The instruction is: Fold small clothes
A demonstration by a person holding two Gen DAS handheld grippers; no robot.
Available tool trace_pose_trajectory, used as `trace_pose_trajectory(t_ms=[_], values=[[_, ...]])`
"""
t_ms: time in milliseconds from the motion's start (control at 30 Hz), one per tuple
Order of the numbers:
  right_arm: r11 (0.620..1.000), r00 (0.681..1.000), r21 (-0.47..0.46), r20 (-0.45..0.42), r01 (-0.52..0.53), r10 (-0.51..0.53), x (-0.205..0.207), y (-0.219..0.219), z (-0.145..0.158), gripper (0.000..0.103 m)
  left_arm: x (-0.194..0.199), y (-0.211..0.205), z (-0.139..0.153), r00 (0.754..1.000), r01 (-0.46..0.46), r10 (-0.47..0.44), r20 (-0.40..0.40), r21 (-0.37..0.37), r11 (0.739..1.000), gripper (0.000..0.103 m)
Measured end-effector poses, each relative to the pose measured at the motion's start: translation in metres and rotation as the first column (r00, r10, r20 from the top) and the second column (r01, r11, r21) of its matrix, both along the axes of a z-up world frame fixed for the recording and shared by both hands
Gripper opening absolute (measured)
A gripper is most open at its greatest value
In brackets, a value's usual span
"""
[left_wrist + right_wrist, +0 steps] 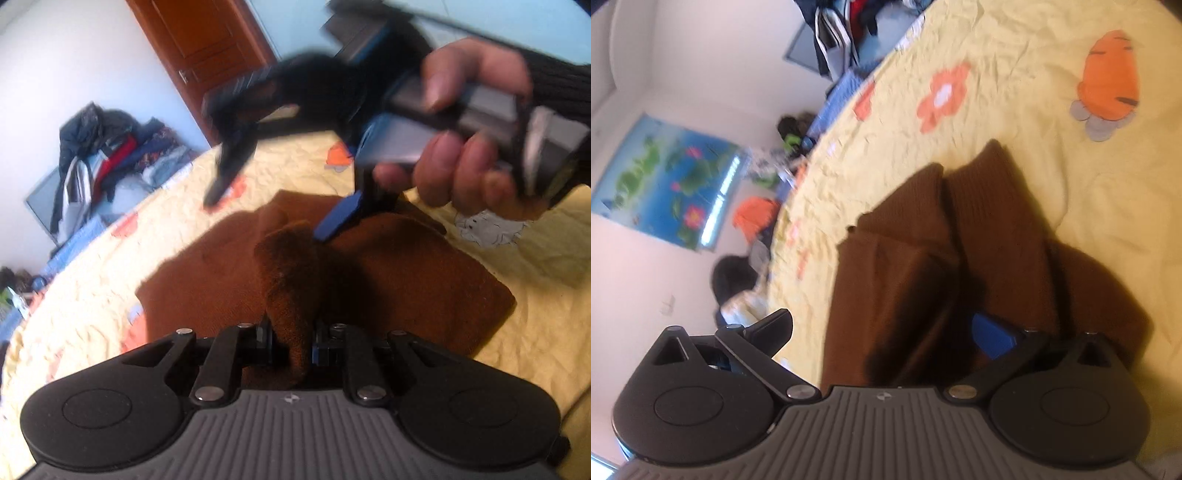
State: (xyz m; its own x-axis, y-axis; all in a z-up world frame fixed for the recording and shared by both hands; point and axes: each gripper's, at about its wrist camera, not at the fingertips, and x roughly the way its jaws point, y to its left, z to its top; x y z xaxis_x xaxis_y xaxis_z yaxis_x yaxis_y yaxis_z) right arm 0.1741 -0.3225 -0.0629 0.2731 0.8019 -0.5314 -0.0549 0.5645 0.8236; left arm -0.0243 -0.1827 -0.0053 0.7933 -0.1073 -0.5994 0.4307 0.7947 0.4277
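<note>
A brown knitted garment (406,280) lies partly folded on the yellow bedspread (110,291). My left gripper (293,339) is shut on a raised fold of the brown garment. My right gripper (269,206), held by a hand, hovers open above the garment's far part, one blue-padded finger (340,218) touching the cloth. In the right wrist view the brown garment (923,258) shows its ribbed ends pointing away, and the right gripper (882,332) stands wide open over it.
A pile of clothes (107,158) lies at the bed's far left edge. A brown door (207,48) stands behind. The bedspread carries orange flower and carrot (1108,81) prints. A lotus poster (665,184) hangs on the wall.
</note>
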Motion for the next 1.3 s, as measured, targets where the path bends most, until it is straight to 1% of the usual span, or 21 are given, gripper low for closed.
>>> trace_pose_trajectory(t_ms=[167, 200, 233, 267, 300, 467, 533, 633, 700, 767, 800, 833, 867, 900, 933, 1000, 1067, 1100, 1167, 1233, 1300], values=[[0.988, 0.995, -0.119, 0.020, -0.094, 0.097, 0.025, 0.025, 0.001, 0.089, -0.010, -0.009, -0.011, 0.997, 0.052, -0.057, 0.051, 0.087, 0.995, 0.016], [0.983, 0.993, -0.146, 0.035, -0.108, 0.114, 0.029, 0.029, 0.002, 0.072, -0.010, -0.011, -0.015, 0.997, 0.056, -0.061, 0.052, 0.100, 0.993, 0.016], [0.974, 0.989, -0.182, 0.044, -0.132, 0.142, 0.033, 0.034, 0.002, 0.042, -0.011, -0.014, -0.017, 0.996, 0.061, -0.068, 0.059, 0.118, 0.991, 0.016], [0.961, 0.986, -0.231, 0.039, -0.151, 0.164, 0.036, 0.037, 0.000, 0.027, -0.013, -0.015, -0.019, 0.994, 0.069, -0.079, 0.072, 0.134, 0.989, 0.016], [0.952, 0.983, -0.262, 0.043, -0.160, 0.177, 0.037, 0.036, -0.001, 0.020, -0.016, -0.017, -0.018, 0.992, 0.079, -0.092, 0.085, 0.145, 0.986, 0.016], [0.959, 0.957, -0.263, 0.236, -0.106, 0.171, 0.001, -0.005, 0.043, 0.019, -0.034, -0.024, -0.004, 0.970, 0.184, -0.200, 0.137, 0.120, 0.976, 0.015], [0.963, 0.957, -0.264, 0.263, -0.053, 0.125, -0.017, -0.033, 0.046, 0.018, -0.045, -0.029, -0.009, 0.959, 0.248, -0.261, 0.114, 0.114, 0.962, 0.015], [0.959, 0.985, -0.281, 0.170, 0.030, 0.019, -0.026, -0.069, 0.012, 0.018, -0.046, -0.031, -0.033, 0.954, 0.284, -0.293, 0.060, 0.124, 0.951, 0.016], [0.976, 0.988, -0.205, 0.150, 0.075, -0.045, -0.030, -0.081, -0.006, 0.019, -0.050, -0.026, -0.032, 0.941, 0.309, -0.323, 0.099, 0.135, 0.941, 0.018], [0.976, 0.986, -0.187, 0.147, 0.111, -0.084, -0.035, -0.085, -0.004, 0.034, -0.053, -0.012, -0.017, 0.926, 0.354, -0.362, 0.108, 0.084, 0.931, 0.019], [0.974, 0.984, -0.188, 0.151, 0.123, -0.095, -0.037, -0.086, 0.000, 0.057, -0.053, -0.001, -0.010, 0.925, 0.359, -0.364, 0.112, 0.059, 0.931, 0.023], [0.974, 0.979, -0.179, 0.171, 0.141, -0.110, -0.040, -0.089, 0.005, 0.080, -0.051, 0.012, -0.002, 0.929, 0.352, -0.353, 0.114, 0.031, 0.936, 0.038], [0.970, 0.970, -0.173, 0.204, 0.172, -0.136, -0.043, -0.092, 0.012, 0.089, -0.054, 0.023, 0.005, 0.937, 0.331, -0.329, 0.118, 0.001, 0.944, 0.052], [0.963, 0.957, -0.174, 0.239, 0.206, -0.162, -0.044, -0.092, 0.018, 0.100, -0.052, 0.037, 0.011, 0.949, 0.294, -0.289, 0.125, -0.026, 0.955, 0.089], [0.959, 0.950, -0.177, 0.260, 0.220, -0.170, -0.044, -0.094, 0.022, 0.099, -0.046, 0.053, 0.017, 0.961, 0.247, -0.238, 0.138, -0.056, 0.967, 0.103], [0.955, 0.953, -0.206, 0.259, 0.212, -0.156, -0.036, -0.093, 0.025, 0.099, -0.030, 0.087, 0.024, 0.980, 0.161, -0.144, 0.140, -0.121, 0.979, 0.103], [0.952, 0.964, -0.248, 0.238, 0.178, -0.118, -0.027, -0.086, 0.021, 0.098, -0.002, 0.114, 0.030, 0.997, 0.021, -0.006, 0.082, -0.187, 0.982, 0.103], [0.951, 0.971, -0.267, 0.220, 0.154, -0.095, -0.023, -0.080, 0.017, 0.097, 0.015, 0.128, 0.032, 0.999, -0.036, 0.043, 0.023, -0.250, 0.968, 0.103], [0.951, 0.980, -0.290, 0.192, 0.106, -0.051, -0.018, -0.067, 0.006, 0.099, 0.051, 0.155, 0.029, 0.984, -0.160, 0.109, -0.143, -0.420, 0.893, 0.103], [0.952, 0.976, -0.291, 0.216, 0.095, -0.032, -0.020, -0.058, 0.007, 0.101, 0.081, 0.173, 0.020, 0.945, -0.282, 0.130, -0.301, -0.546, 0.789, 0.102], [0.957, 0.980, -0.280, 0.197, 0.075, -0.019, -0.018, -0.052, 0.007, 0.100, 0.103, 0.183, 0.006, 0.903, -0.358, 0.070, -0.424, -0.652, 0.668, 0.102]])
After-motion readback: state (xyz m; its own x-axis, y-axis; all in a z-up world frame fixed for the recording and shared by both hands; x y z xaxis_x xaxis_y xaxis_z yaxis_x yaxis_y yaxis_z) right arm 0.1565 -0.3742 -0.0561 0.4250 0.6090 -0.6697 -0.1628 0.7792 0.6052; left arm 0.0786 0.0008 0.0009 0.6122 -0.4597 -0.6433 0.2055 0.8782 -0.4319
